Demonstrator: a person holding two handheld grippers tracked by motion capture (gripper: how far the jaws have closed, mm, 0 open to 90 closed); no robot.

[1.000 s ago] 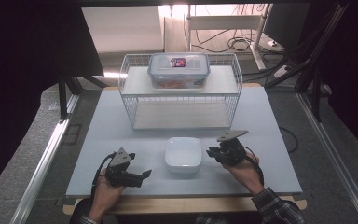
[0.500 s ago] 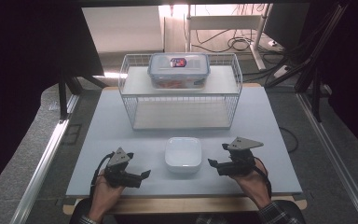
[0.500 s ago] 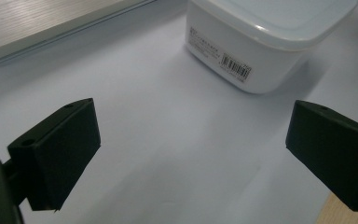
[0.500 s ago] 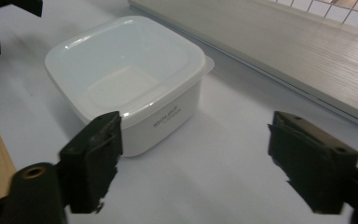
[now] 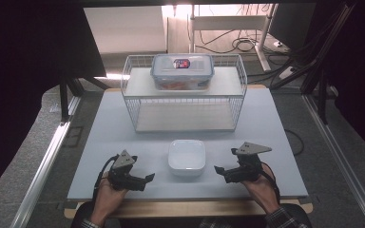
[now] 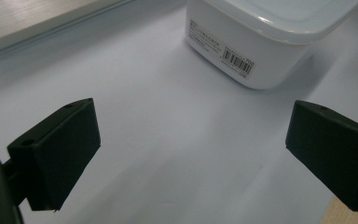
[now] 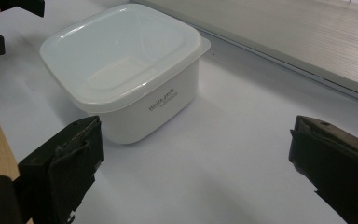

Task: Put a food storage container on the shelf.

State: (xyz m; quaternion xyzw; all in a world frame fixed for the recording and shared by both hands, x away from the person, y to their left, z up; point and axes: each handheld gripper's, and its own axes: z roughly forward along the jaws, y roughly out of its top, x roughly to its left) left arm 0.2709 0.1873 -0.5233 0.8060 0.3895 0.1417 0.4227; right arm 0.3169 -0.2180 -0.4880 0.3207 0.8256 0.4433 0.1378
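**White tub sits between two open grippers**

While both hands rest low at the near edge of the table (image 5: 266, 109), a white tub (image 5: 187, 156) stands between them. The tub has nothing in it. It has a small label with a barcode on one side and tiny print on another.

Behind the tub stands a wire rack (image 5: 184, 92). On top of the rack sits a clear box (image 5: 182, 71) with its lid on. Something red and orange shows inside the box, but it is too small to tell what.

The left gripper (image 5: 142, 181) is to the left of the tub, near it but not touching. Its jaws are spread wide with nothing between them. The right gripper (image 5: 222, 172) is to the right of the tub, also apart from it. Its jaws are spread wide too, and hold nothing.

There is bare table all round the tub and between the tub and the rack.
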